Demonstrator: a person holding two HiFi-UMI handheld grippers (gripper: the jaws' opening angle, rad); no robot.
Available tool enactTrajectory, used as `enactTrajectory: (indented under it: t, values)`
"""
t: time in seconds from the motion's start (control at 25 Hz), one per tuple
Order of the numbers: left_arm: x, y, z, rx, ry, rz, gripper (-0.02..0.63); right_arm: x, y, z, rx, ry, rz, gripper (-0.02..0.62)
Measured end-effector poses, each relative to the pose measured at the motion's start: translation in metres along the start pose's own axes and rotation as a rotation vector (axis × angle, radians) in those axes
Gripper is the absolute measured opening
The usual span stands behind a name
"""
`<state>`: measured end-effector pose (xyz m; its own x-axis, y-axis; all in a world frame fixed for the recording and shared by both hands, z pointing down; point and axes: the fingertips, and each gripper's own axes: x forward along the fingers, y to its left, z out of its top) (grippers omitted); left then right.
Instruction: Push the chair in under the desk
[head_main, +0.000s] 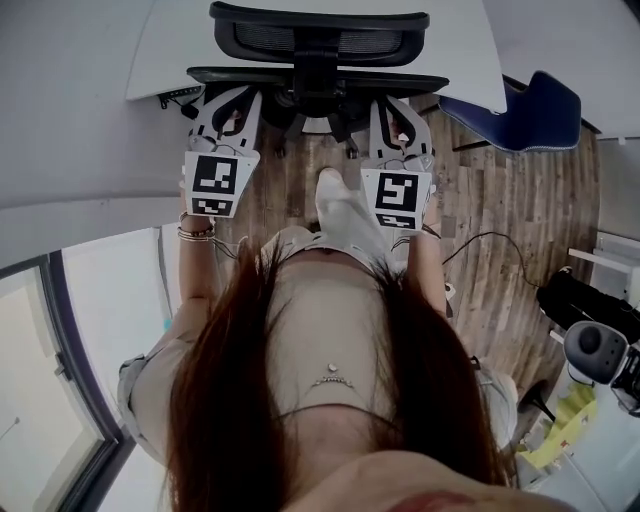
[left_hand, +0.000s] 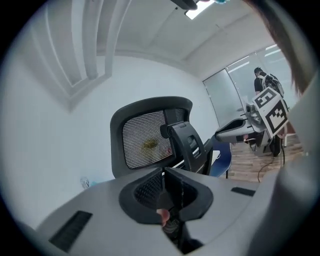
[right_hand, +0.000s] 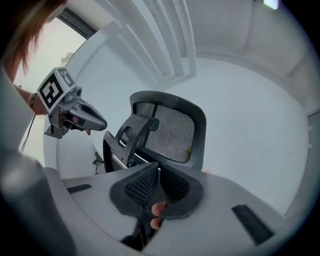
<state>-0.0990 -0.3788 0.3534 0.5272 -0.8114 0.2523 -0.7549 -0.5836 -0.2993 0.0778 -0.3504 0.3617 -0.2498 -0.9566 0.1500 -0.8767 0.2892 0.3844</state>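
Against the edge of the white desk (head_main: 165, 45), the black mesh-backed office chair (head_main: 318, 38) is seen, its seat apparently already tucked under. Behind the backrest and apart from it, the left gripper (head_main: 230, 105) and right gripper (head_main: 398, 108) are held side by side. Each is closed on nothing, probably so that blunt tips can be used for pushing. A blue chair (head_main: 520, 112) is parked to the right, clear of the path, and a cable (head_main: 480, 240) is trailed across the wooden floor (head_main: 500, 200).
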Motion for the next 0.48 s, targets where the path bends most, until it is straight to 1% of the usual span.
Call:
enactTrajectory:
  t: [0.28, 0.48]
  values:
    - [-0.027, -0.011, -0.001, -0.027, -0.021, -0.017, 0.014, -0.025, 0.011, 0.007, -0.002, -0.014, -0.035, 0.032]
    - [-0.041, -0.019, 0.005, -0.037, -0.053, -0.024, 0.011, -0.039, 0.013, 0.005, 0.005, -0.009, -0.056, 0.031]
